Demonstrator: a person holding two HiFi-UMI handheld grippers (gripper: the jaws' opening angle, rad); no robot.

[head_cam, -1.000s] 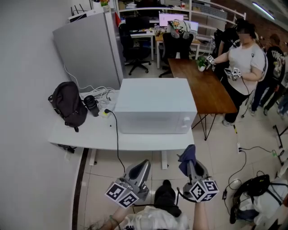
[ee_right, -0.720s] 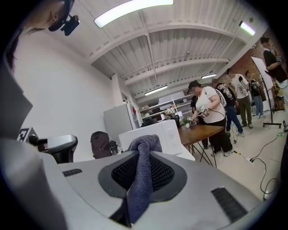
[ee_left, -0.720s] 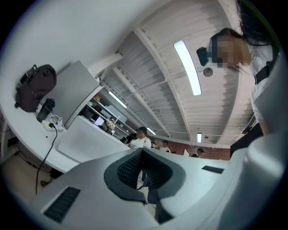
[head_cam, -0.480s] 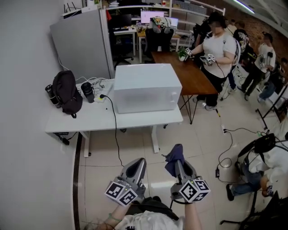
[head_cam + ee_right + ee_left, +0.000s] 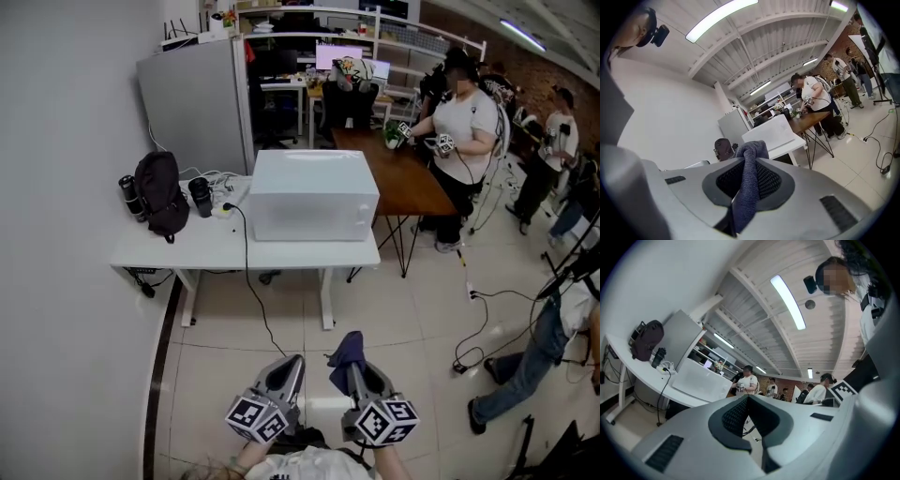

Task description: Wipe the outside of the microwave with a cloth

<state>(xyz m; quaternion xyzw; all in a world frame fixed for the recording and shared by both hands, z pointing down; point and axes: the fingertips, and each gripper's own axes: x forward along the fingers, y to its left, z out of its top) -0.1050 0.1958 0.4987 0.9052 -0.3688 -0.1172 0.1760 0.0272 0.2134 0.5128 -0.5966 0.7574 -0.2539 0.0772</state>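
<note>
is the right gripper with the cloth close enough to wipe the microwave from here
Probably not yet: the right gripper, shut on the cloth, hangs well short of the microwave on the white table. Only floor lies between, so stepping closer should do it.

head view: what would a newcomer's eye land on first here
The big white microwave sits on the white table by the left wall, mid-frame in the head view. Low in the frame, the right tongs are shut on a dark blue cloth, while the left tongs are shut on nothing. At upper right, a person in a white shirt stands by a brown table.
</note>
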